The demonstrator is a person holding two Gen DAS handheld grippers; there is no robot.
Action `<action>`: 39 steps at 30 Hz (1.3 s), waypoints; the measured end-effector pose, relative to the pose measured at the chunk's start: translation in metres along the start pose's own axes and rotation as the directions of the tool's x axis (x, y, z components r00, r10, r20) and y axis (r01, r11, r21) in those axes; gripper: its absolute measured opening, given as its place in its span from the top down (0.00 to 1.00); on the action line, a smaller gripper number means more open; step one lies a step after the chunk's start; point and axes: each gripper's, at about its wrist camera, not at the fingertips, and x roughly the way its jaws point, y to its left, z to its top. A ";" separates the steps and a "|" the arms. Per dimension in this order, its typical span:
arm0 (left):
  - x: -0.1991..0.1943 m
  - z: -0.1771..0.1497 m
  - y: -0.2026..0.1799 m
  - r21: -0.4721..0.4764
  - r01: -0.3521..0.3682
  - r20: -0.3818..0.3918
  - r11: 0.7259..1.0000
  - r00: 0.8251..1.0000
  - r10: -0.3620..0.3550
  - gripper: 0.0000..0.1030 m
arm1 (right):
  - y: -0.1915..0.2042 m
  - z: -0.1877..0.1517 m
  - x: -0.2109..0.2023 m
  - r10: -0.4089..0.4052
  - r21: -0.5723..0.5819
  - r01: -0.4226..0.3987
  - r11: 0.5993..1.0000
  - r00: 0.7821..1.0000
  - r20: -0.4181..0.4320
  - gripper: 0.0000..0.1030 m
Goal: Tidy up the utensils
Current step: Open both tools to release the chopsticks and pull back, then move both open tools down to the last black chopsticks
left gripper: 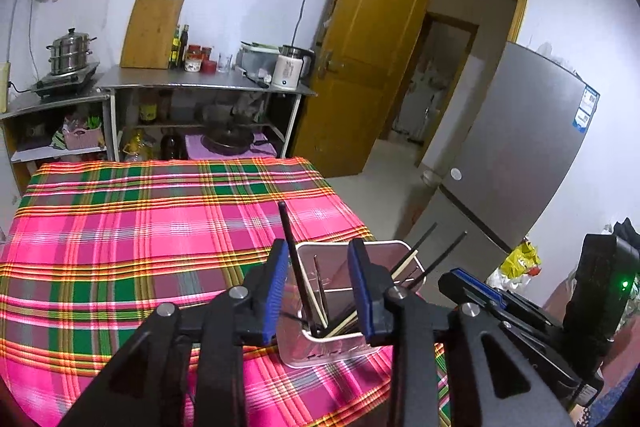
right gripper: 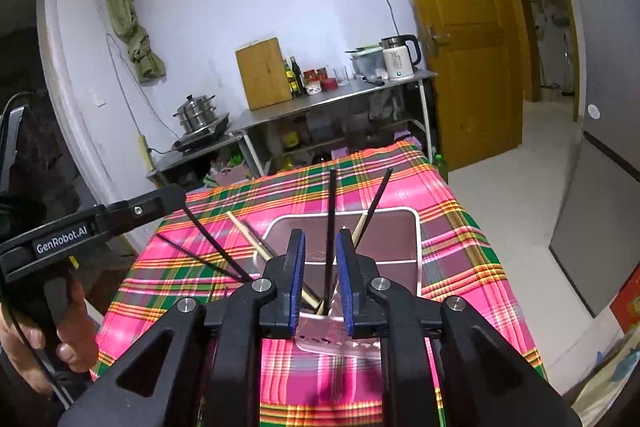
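Note:
A metal utensil holder (left gripper: 394,247) stands near the right edge of the plaid-covered table (left gripper: 120,235). Several black and pale wooden chopsticks (left gripper: 290,247) lean inside it. My left gripper (left gripper: 320,291) hovers over the holder, jaws open, a black chopstick standing free between them. In the right wrist view the holder (right gripper: 416,227) shows again with chopsticks (right gripper: 331,227) sticking out. My right gripper (right gripper: 320,283) is above the holder's near side, jaws open with a gap around a black chopstick. The left gripper's body (right gripper: 80,231) shows at the left.
A steel counter (left gripper: 200,83) with a cutting board (left gripper: 150,33), kettle (left gripper: 290,69), bottles and a steamer pot (left gripper: 72,53) stands behind the table. A wooden door (left gripper: 368,59) is open at the right. A grey fridge (left gripper: 520,163) stands at the right.

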 end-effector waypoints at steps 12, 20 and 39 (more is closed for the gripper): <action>-0.043 -0.025 0.017 -0.030 -0.028 0.041 0.999 0.999 0.029 0.68 | 0.023 -0.030 -0.013 0.041 -0.044 -0.042 0.998 0.999 -0.020 0.81; -0.055 -0.058 0.034 -0.036 -0.076 0.027 0.996 0.997 0.077 0.68 | 0.042 -0.054 -0.012 0.084 -0.067 -0.088 0.994 0.995 -0.054 0.80; -0.052 -0.123 0.091 -0.125 -0.194 -0.077 0.973 0.980 0.185 0.69 | 0.078 -0.098 0.023 0.130 -0.117 -0.152 0.981 0.975 -0.180 0.81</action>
